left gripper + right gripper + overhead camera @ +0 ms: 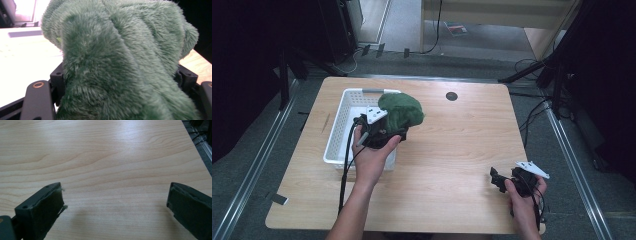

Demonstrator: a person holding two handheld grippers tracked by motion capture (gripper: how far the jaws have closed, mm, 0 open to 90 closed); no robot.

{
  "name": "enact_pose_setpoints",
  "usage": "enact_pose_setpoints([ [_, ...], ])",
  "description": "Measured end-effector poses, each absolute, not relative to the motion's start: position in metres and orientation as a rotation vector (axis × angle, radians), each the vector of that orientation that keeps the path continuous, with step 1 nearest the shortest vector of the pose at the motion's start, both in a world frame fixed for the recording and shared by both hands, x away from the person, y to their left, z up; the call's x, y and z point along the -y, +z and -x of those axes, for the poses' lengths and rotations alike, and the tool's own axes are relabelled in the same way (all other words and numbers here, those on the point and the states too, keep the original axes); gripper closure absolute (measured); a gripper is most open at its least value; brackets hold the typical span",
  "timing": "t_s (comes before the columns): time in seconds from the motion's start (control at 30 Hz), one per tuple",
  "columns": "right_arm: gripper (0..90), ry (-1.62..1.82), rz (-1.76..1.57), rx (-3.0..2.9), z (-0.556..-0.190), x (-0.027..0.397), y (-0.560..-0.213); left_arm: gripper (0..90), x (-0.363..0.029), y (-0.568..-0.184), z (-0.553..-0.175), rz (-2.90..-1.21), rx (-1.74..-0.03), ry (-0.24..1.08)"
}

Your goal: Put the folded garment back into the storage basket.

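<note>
In the high view, the person's left forearm comes up from the near edge and reaches forward to the left part of the wooden tabletop (452,145). The left hand (373,155) holds the left hand-held gripper (384,131) over the right rim of a white plastic basket (343,117). This gripper is closed on a green fluffy cloth (401,111), which bulges above the far right corner of the basket. The right hand (526,192) rests near the near right corner of the tabletop and holds the right hand-held gripper (498,180), which points to the left, well apart from the basket. A small dark round hole (451,96) is in the far part of the tabletop.

In the left gripper view, the green fluffy cloth (120,60) sits between the two black jaws, which press it from both sides.

In the right gripper view, the right hand-held gripper (113,202) stands wide open, its jaws far apart above the bare wood, with nothing between them.
</note>
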State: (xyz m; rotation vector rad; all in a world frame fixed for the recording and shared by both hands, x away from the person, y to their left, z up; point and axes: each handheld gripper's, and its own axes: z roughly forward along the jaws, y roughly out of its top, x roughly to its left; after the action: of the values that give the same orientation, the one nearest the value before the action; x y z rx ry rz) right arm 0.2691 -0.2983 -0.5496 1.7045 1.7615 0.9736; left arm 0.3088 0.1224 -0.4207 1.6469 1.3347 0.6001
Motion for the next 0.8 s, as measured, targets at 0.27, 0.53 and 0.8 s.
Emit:
enact_pose_setpoints([
  [0.27, 1.1, 0.974, -1.705, -1.76, -0.269, 0.298, -0.55, 24.4, -0.153, -0.43, -0.319, -1.615, -1.414, 0.629],
  [0.53, 1.1, 0.974, -1.706, -1.76, -0.269, 0.298, -0.55, 25.3, -0.181, -0.443, -0.331, -1.603, -1.491, 0.653],
  [0.8, 1.1, 0.973, -1.706, -1.76, -0.269, 0.298, -0.55, 26.3, -0.204, -0.459, -0.352, -1.599, -1.565, 0.663],
])
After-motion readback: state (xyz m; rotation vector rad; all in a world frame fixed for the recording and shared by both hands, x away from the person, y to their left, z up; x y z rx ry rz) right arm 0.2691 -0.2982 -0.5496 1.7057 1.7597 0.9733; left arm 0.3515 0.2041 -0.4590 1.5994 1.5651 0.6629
